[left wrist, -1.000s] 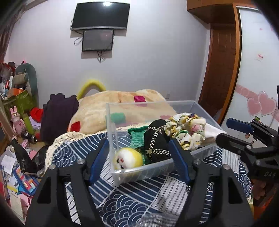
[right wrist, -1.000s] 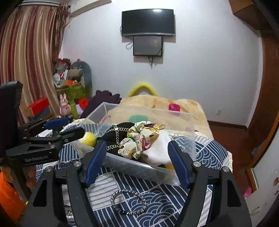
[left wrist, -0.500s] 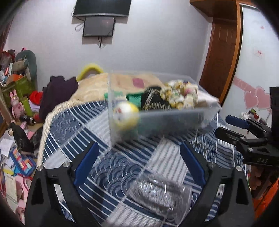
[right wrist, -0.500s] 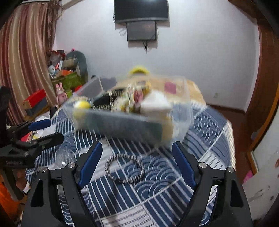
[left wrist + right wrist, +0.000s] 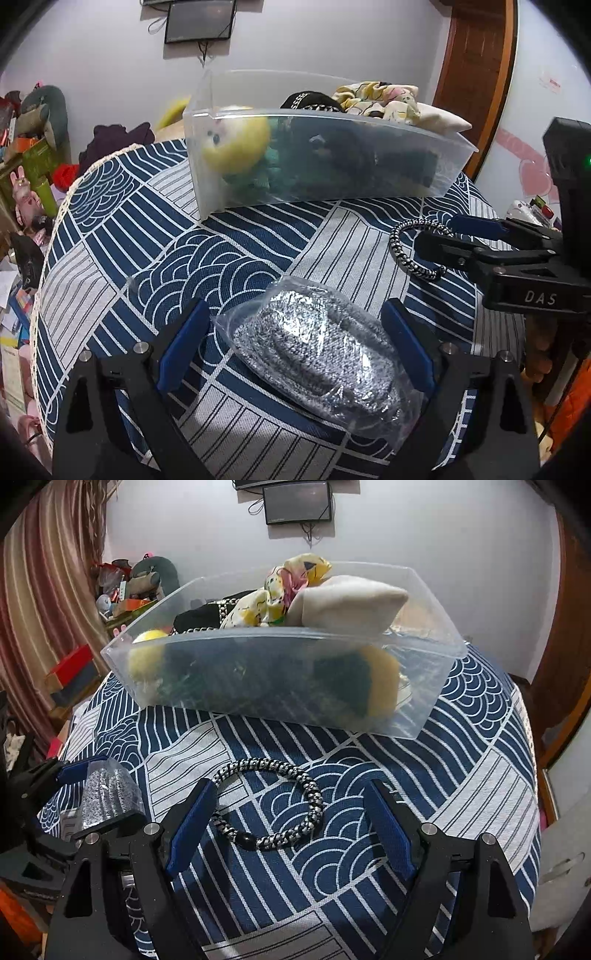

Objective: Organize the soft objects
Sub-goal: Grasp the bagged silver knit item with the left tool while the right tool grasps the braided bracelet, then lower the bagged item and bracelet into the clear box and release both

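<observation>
A clear plastic bin (image 5: pixel 369 125) (image 5: pixel 258 701) stands on the blue patterned cloth and holds a yellow plush ball (image 5: pixel 236 144), dark clothes, a floral scrunchie (image 5: pixel 291 579) and a cream cloth. My left gripper (image 5: pixel 295 328) is open with its fingers on either side of a bagged silver scrubber (image 5: pixel 317 350), which also shows in the right wrist view (image 5: pixel 107 794). My right gripper (image 5: pixel 288 808) is open over a black-and-white braided hair tie (image 5: pixel 273 805), which also shows in the left wrist view (image 5: pixel 410 251). The right gripper appears in the left wrist view (image 5: pixel 443 240).
The cloth covers a round table (image 5: pixel 110 229) whose lace edge drops off at the left. Toys and boxes (image 5: pixel 29 155) crowd the floor to the left. A wooden door (image 5: pixel 476 74) stands at the right, a curtain (image 5: pixel 40 590) at the far left.
Both grippers have dropped low and pulled back from the bin. The left one now straddles the bagged scrubber, the right one the hair tie. Both stay open.
</observation>
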`<state>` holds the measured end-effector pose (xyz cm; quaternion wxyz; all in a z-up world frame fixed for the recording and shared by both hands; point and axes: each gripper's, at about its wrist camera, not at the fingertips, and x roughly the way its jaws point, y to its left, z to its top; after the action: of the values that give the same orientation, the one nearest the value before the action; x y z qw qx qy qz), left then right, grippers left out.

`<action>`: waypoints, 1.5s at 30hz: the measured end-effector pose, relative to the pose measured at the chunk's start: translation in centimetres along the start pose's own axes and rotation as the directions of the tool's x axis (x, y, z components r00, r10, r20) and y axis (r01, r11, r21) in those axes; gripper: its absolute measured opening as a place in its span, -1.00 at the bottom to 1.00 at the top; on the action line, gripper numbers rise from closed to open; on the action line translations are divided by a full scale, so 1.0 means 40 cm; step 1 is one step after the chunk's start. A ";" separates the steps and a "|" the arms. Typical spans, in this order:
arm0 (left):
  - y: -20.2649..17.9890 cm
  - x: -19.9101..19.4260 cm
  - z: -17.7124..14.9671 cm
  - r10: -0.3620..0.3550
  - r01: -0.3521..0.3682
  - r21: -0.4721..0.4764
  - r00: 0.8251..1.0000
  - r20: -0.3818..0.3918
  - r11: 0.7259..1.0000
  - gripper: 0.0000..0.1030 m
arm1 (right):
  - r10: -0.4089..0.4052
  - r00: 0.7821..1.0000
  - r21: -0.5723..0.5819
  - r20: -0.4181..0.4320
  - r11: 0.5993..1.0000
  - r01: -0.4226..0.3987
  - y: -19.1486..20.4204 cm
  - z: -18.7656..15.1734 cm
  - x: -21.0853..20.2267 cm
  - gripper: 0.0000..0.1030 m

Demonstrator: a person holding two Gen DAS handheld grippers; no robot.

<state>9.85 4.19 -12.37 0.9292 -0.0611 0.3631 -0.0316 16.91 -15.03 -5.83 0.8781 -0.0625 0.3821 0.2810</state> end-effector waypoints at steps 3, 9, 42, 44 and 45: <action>-0.006 -0.006 -0.006 -0.012 0.012 0.006 1.000 0.009 1.000 0.61 | 0.022 1.000 0.005 0.001 1.000 -0.022 0.013 0.010 0.001 0.54; -0.022 -0.016 -0.016 -0.036 0.036 0.019 0.999 0.018 0.999 0.16 | 0.019 0.999 -0.037 -0.029 0.999 -0.020 0.061 0.019 0.036 0.55; 0.010 -0.177 0.184 0.003 -0.008 0.014 0.943 0.333 1.000 -0.37 | -0.014 0.967 0.021 0.253 1.000 0.009 0.009 0.031 -0.177 -0.87; 0.009 -0.185 0.199 0.006 -0.013 0.019 0.935 0.354 1.000 -0.37 | -0.030 0.960 0.021 0.278 0.999 0.025 0.005 0.036 -0.192 -0.87; 0.009 -0.187 0.209 0.010 -0.017 0.017 0.931 0.364 1.000 -0.37 | -0.041 0.955 0.024 0.293 0.999 0.036 0.002 0.043 -0.202 -0.87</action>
<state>10.03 6.06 -1.31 0.9812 -0.0539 0.1848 -0.0170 13.52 -18.00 1.11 0.9309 -0.0193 0.2491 0.2665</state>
